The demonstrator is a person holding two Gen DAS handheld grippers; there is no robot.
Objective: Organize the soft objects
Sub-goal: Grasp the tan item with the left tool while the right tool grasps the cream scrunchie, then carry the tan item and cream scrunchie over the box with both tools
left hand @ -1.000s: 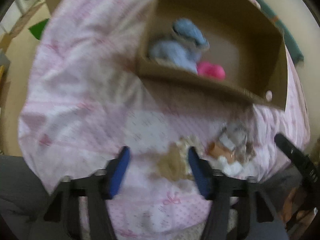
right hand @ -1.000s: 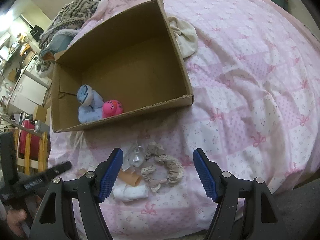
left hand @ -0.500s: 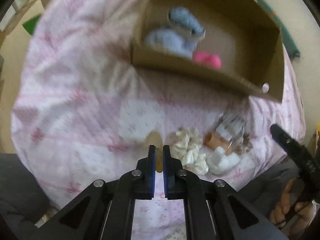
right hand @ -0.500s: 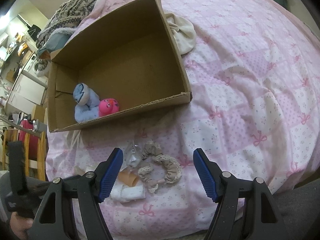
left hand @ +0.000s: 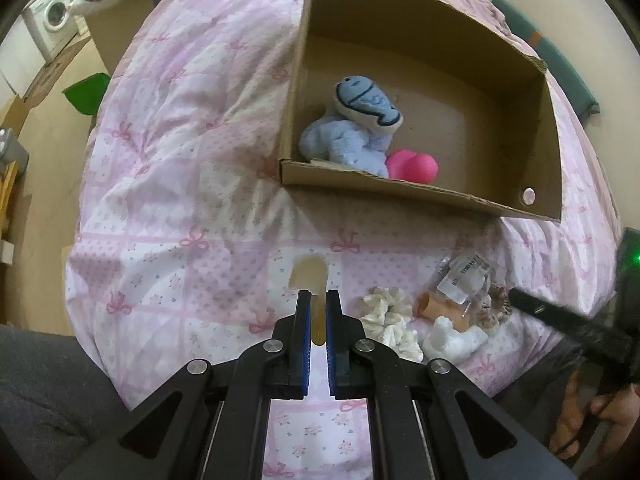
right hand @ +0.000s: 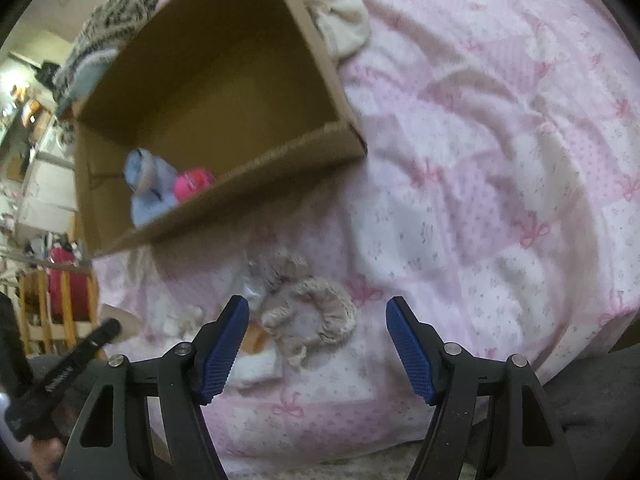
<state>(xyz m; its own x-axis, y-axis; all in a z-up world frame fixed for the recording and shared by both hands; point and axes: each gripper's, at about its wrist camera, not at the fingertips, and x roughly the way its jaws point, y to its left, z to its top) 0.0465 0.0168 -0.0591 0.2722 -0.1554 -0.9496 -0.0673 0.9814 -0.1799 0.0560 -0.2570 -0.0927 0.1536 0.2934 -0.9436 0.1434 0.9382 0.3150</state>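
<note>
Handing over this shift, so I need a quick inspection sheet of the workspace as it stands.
Surface: pink quilt, rumpled.
Job's things: cardboard box holds blue plush and pink toy; cream scrunchie and beige scrunchie lie in front of it.
Clutter: plastic packet.
Grippers: left tool shut on tan piece; right tool open.
Cables: nothing seen.
Surroundings: washing machine.

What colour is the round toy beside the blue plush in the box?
Bright pink, beside the blue plush in the cardboard box; clearest in the left wrist view.
</note>
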